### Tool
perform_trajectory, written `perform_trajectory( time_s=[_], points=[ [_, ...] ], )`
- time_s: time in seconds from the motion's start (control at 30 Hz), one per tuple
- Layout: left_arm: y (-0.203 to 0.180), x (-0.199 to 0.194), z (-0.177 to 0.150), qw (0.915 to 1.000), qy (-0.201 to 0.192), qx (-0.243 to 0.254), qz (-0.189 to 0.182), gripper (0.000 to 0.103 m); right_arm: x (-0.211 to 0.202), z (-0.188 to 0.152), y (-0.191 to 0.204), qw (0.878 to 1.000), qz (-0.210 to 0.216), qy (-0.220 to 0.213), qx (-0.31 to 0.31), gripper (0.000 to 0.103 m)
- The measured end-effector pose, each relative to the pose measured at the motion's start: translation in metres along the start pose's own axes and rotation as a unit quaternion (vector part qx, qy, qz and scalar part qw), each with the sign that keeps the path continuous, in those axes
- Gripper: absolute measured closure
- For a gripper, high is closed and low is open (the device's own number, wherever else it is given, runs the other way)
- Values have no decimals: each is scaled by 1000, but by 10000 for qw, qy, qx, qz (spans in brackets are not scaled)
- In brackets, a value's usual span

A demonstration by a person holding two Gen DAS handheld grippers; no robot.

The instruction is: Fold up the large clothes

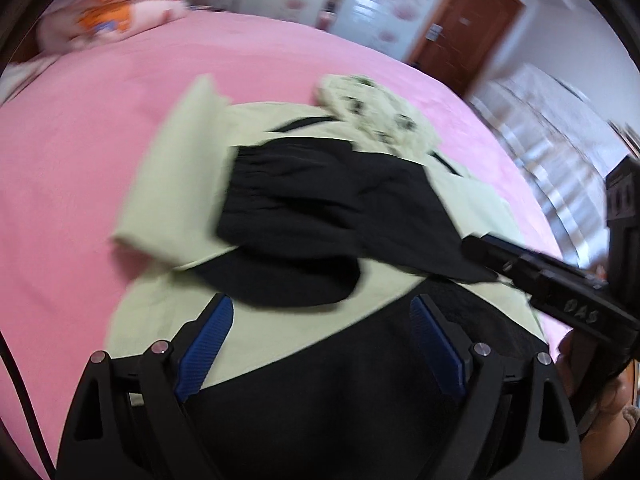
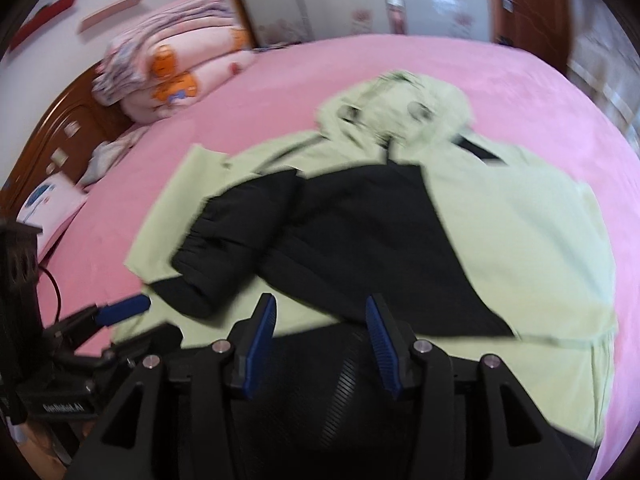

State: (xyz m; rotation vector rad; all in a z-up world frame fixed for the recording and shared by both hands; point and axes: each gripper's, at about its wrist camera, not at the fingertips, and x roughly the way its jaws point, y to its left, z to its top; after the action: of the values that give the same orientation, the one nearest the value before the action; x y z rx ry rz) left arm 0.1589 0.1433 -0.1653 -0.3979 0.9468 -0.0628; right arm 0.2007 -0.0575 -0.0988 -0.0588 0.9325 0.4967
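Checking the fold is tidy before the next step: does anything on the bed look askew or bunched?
Yes. The jacket's black sleeve lies crooked across the front, its cuff crumpled. The hood is bunched at the top rather than flat. The pink sheet looks smooth.

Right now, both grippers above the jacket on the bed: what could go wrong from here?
1. The black sleeve lies loosely across the green and black jacket; dragging cloth could undo that fold.
2. Left gripper and right gripper hang open and close together, so they may collide.
3. The hood is bunched and may fold in crooked.
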Motion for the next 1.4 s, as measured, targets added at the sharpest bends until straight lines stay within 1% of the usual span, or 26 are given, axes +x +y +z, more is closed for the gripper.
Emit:
perform_trajectory(
  time_s=[0.07,0.1,0.13,0.2,0.27,0.33,0.47,0.5,0.53,0.57,0.6,0.67,0.7,0.77,0.83,0.9,0.93,1.0,1.07,1.1,1.13,1.17,1.2,1.23,1.33,1.4],
  points=[
    [17,-4,-3,9997,7,-185,175,14,6,9,25,9989,100,-75,-446,49],
    [23,-5,-4,9994,-3,-250,229,14,9,13,38,9974,132,-118,-699,44],
    [30,-7,-5,9990,-19,-319,305,14,12,16,49,9956,131,-153,-919,38],
    [40,-6,-7,9980,3,-427,457,14,22,19,74,9892,99,-192,-1448,34],
    [50,-5,-11,9967,95,-519,612,14,34,20,91,9828,112,-111,-1840,33],
    [60,-2,-16,9958,155,-621,650,14,53,18,107,9737,132,116,-2271,33],
    [69,2,-23,9953,211,-692,646,14,94,7,125,9545,-242,572,-2918,34],
    [69,1,-24,9953,205,-681,656,14,104,4,127,9490,-443,684,-3045,34],
    [69,0,-25,9953,199,-659,677,14,113,2,128,9432,-670,734,-3170,48],
    [68,0,-25,9954,207,-625,697,14,116,2,129,9394,-798,747,-3249,66],
    [67,2,-25,9956,219,-593,697,14,117,4,127,9404,-823,801,-3202,98],
    [65,4,-25,9959,235,-556,679,14,101,16,116,9553,-770,557,-2800,97],
    [63,5,-26,9960,244,-537,667,14,81,26,105,9664,-658,268,-2470,97],
    [62,6,-27,9962,240,-501,664,14,45,38,80,9800,-580,-181,-1897,97],
    [60,7,-29,9964,241,-466,664,14,15,41,49,9892,-564,-446,-1274,97],
    [58,10,-29,9966,270,-442,648,14,-1,32,12,9953,-583,-389,-671,96],
    [57,11,-30,9966,283,-434,637,14,-4,25,-3,9965,-614,-285,-487,93],
    [53,14,-29,9969,310,-411,597,14,2,1,-33,9969,-742,169,-212,92],
    [50,16,-28,9971,347,-373,568,14,12,-21,-56,9949,-759,669,15,87],
    [48,17,-28,9971,356,-341,582,14,15,-30,-67,9938,-706,843,152,78],
    [46,18,-28,9970,372,-298,616,14,14,-36,-75,9931,-691,908,275,66],
    [45,19,-27,9968,382,-271,640,14,12,-40,-83,9930,-676,883,400,59],
    [44,18,-28,9968,388,-251,654,14,7,-43,-88,9929,-662,831,526,47],
    [43,19,-27,9968,387,-248,651,14,2,-45,-91,9930,-642,775,622,37],
    [44,18,-25,9970,388,-307,588,14,-12,-40,-104,9927,-322,540,1030,27],
    [46,16,-24,9972,380,-346,546,14,-15,-34,-114,9901,-120,484,1316,25]
  ],
)
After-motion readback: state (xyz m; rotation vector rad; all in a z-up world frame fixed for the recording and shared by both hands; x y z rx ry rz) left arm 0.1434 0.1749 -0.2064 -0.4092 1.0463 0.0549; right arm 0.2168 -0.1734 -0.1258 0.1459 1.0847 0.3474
